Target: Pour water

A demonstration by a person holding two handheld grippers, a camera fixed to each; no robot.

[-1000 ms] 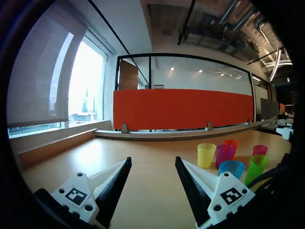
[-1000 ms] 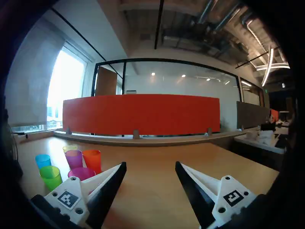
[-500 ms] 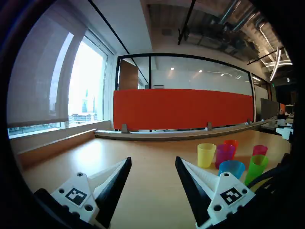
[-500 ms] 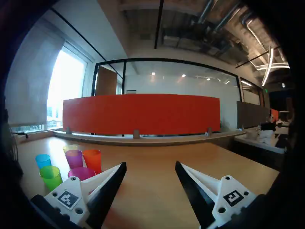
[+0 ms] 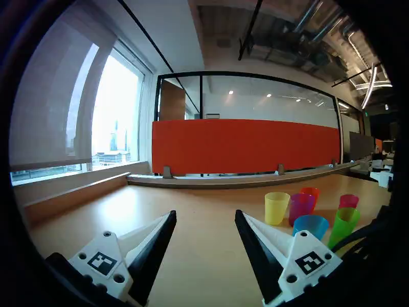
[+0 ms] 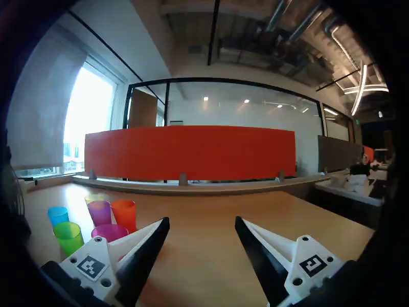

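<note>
Several coloured plastic cups stand in a cluster on the wooden table. In the left gripper view they sit to the right: a yellow cup (image 5: 276, 207), a purple cup (image 5: 300, 207), an orange cup (image 5: 310, 193), a blue cup (image 5: 311, 225), a green cup (image 5: 344, 223) and a pink cup (image 5: 348, 200). My left gripper (image 5: 204, 217) is open, left of them, holding nothing. In the right gripper view the cluster lies at the left: blue cup (image 6: 58, 215), green cup (image 6: 68, 237), purple cup (image 6: 99, 212), orange cup (image 6: 123, 215), pink cup (image 6: 109, 233). My right gripper (image 6: 202, 224) is open and empty.
A red divider panel (image 5: 245, 146) stands along the far edge of the table (image 5: 204, 204). A window ledge (image 5: 71, 192) runs along the left side. Another desk (image 6: 347, 192) with white items lies to the right.
</note>
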